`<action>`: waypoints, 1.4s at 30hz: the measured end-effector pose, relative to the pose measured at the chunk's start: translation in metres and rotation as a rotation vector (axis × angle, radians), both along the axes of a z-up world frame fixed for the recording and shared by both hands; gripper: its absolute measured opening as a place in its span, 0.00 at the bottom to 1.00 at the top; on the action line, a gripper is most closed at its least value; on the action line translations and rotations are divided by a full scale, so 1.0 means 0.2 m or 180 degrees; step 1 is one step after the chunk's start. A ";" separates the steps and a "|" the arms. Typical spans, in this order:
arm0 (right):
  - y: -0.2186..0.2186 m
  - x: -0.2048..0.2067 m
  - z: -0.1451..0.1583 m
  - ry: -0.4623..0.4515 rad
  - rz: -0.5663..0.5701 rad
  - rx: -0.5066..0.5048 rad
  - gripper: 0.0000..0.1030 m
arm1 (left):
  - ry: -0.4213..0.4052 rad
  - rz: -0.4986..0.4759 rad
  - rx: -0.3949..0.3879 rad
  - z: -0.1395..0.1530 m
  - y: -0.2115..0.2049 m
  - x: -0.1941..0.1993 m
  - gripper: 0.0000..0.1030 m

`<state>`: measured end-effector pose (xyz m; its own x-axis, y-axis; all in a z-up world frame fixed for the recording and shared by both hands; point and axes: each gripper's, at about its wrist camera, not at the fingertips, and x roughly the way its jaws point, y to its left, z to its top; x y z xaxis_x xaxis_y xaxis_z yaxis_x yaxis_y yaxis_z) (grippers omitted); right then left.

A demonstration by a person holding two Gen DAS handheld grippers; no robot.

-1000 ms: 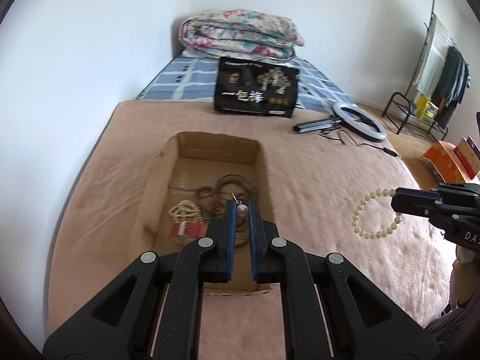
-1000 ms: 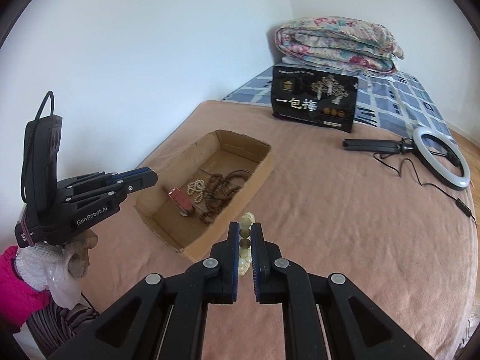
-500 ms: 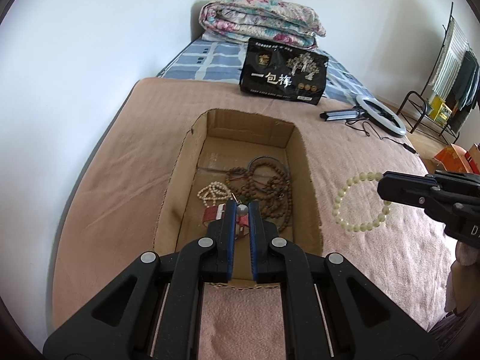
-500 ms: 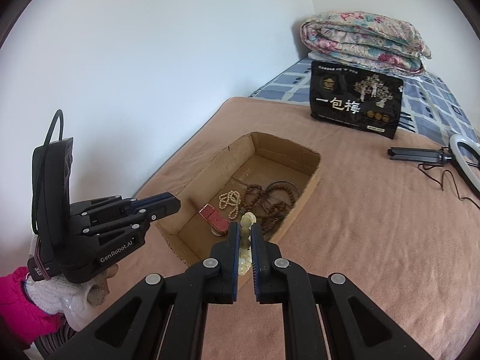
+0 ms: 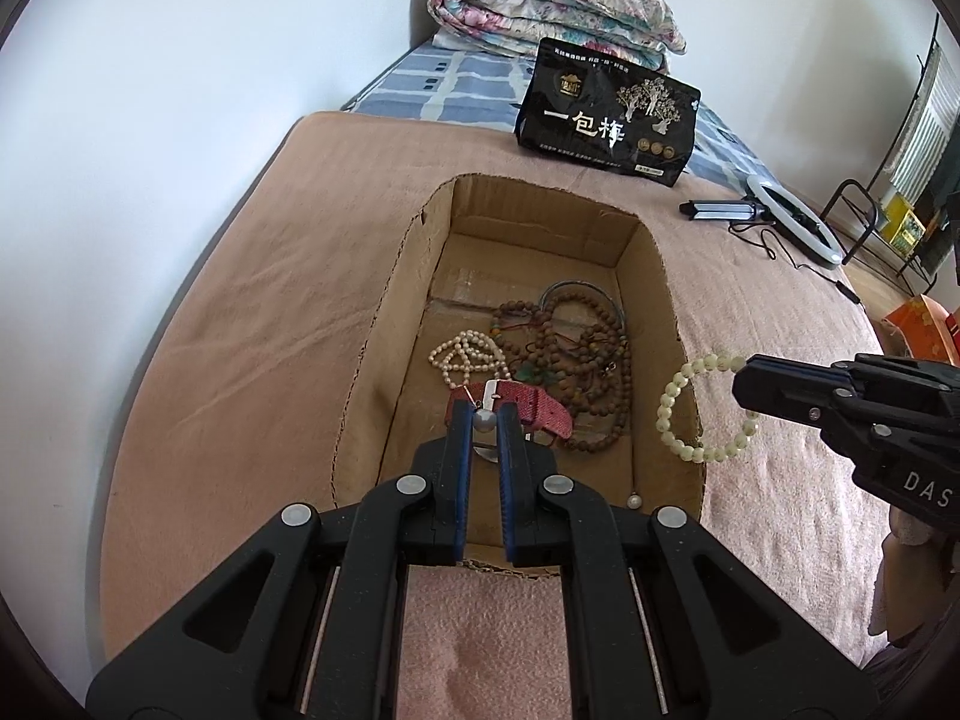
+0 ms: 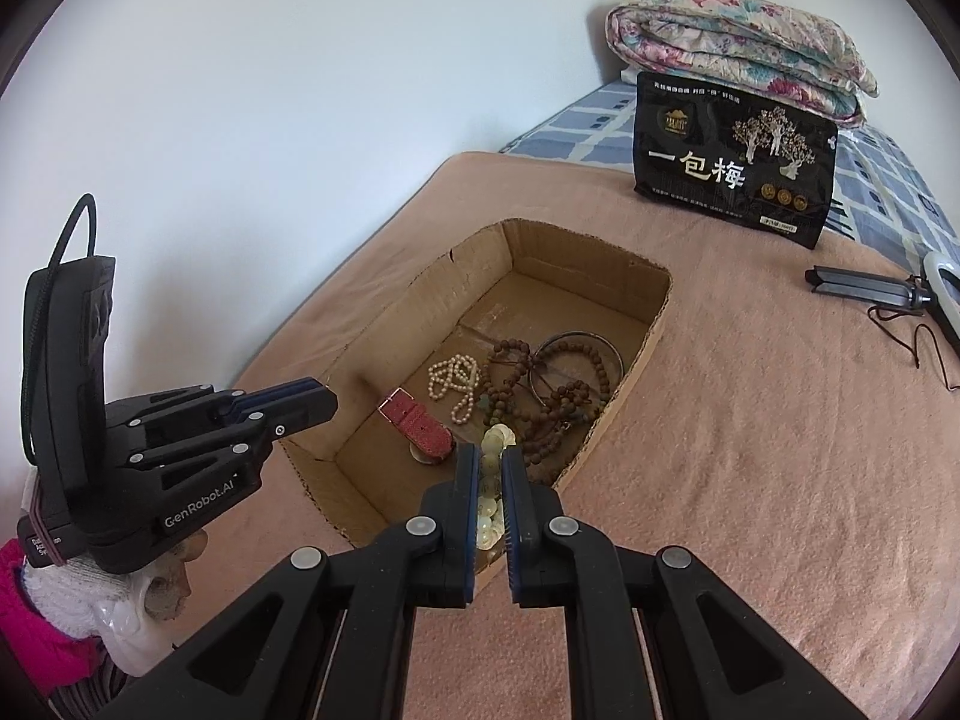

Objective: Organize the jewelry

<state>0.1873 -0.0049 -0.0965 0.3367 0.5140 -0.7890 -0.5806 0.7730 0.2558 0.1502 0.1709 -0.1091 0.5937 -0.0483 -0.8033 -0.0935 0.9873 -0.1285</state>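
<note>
Left gripper (image 5: 485, 415) pinches a small pearl earring (image 5: 483, 418) above the cardboard box (image 5: 384, 324); right gripper (image 6: 491, 461) clamps a pale bead bracelet (image 5: 699, 405) over the box's right wall. Inside lie a red strap (image 5: 528, 407), pearl strand (image 5: 465, 354) and brown beads (image 5: 582, 360).

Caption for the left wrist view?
Left gripper pinching a pearl earring above the cardboard box of jewelry.

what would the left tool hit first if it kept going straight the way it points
Probably the red woven strap lying in the brown cardboard box, just beyond the left tool and its small grey pearl; depth is unclear.
</note>
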 end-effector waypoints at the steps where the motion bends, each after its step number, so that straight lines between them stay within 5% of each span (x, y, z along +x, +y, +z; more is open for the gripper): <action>1: 0.00 0.00 0.00 0.0003 -0.0002 0.0003 0.05 | 0.0005 0.0001 0.0007 0.00 0.00 0.00 0.06; 3: 0.01 0.00 0.00 -0.0021 -0.0007 -0.0007 0.07 | 0.0011 0.0008 0.0015 0.00 0.00 0.00 0.06; 5: 0.01 0.00 0.00 -0.0037 -0.0003 -0.0009 0.29 | 0.0002 0.0007 0.0011 0.00 0.00 0.00 0.06; 9: 0.00 -0.01 0.02 -0.0084 -0.0018 -0.0031 0.48 | 0.0012 0.0042 0.0045 -0.01 -0.01 0.01 0.08; 10: 0.00 -0.02 0.02 -0.0091 -0.0028 -0.0037 0.56 | 0.0016 0.0055 0.0055 -0.01 0.00 0.01 0.12; 12: -0.01 -0.02 0.02 -0.0120 -0.0066 -0.0034 0.67 | -0.0001 0.0096 0.0068 -0.01 0.00 0.00 0.37; 16: -0.03 -0.02 0.02 -0.0119 -0.0129 -0.0035 0.78 | -0.0051 0.0139 0.0060 0.01 0.01 0.00 0.38; 37: -0.22 -0.16 0.22 -0.0421 -0.0344 -0.0075 0.88 | -0.0536 0.0060 0.0163 0.31 -0.20 -0.14 0.39; 42: -0.29 -0.22 0.29 -0.0523 -0.0400 -0.0077 0.89 | -0.0644 0.0060 0.0182 0.38 -0.25 -0.20 0.49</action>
<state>0.1434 -0.0636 -0.0376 0.5221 0.4414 -0.7298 -0.5115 0.8468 0.1461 0.1100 0.1204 -0.0323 0.7434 0.0066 -0.6688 -0.0901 0.9918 -0.0903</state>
